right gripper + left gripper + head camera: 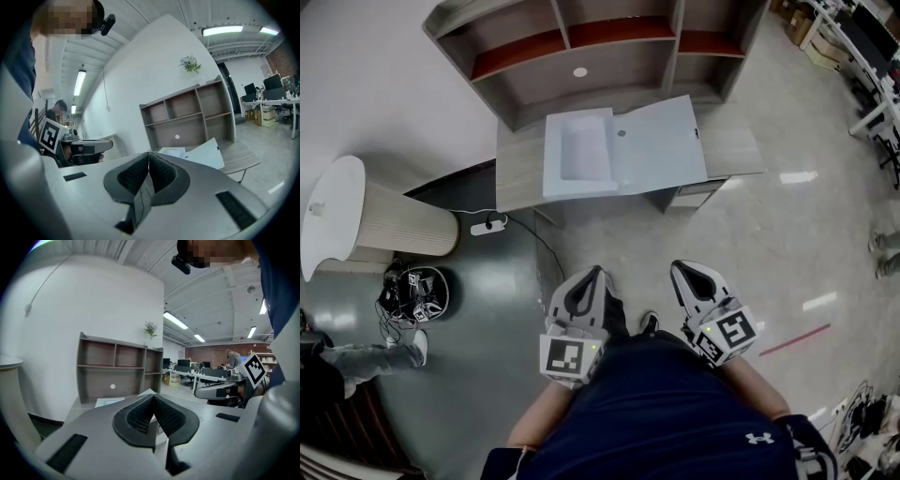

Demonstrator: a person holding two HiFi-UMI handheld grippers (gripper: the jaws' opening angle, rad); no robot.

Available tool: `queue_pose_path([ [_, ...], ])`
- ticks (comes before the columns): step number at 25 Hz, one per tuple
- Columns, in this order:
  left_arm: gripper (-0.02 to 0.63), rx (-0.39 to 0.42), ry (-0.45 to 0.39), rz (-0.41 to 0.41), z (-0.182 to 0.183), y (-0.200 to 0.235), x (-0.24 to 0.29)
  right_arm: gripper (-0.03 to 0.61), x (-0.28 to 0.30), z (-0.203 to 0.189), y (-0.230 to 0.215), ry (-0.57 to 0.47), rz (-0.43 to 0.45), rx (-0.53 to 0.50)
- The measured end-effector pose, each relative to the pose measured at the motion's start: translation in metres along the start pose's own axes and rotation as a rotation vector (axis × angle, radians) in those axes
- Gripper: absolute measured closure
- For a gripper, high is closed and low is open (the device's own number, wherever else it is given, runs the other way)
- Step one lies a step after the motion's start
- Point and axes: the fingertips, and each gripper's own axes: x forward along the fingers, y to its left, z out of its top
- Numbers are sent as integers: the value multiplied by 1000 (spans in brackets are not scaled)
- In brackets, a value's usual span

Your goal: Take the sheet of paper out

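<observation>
A wooden shelf unit (609, 84) is set against the wall. A ribbed round stand (403, 223) is placed left of it, with a power strip (487, 225) and tangled cables (412, 295) near it on the floor.

No words or numbers can be read — only a small white logo (757, 438) on the person's dark clothing (675, 412)

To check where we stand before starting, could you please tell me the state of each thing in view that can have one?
File box: open on the desk; what lies inside is unclear.
Lid: swung out to the box's right.
Left tool: shut, empty, short of the desk.
Right tool: shut, empty, short of the desk.
</observation>
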Motion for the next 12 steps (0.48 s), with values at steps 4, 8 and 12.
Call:
queue_pose_path([
  [4, 600, -12, -18, -32, 14, 38, 28, 565, 41, 13, -7, 12, -31, 1],
  [8, 599, -19, -25, -70, 26, 78, 55, 565, 83, 26, -10, 17, -66, 0],
  [12, 600, -12, -24, -123, 32, 110, 77, 565, 116, 33, -13, 28, -114, 7],
])
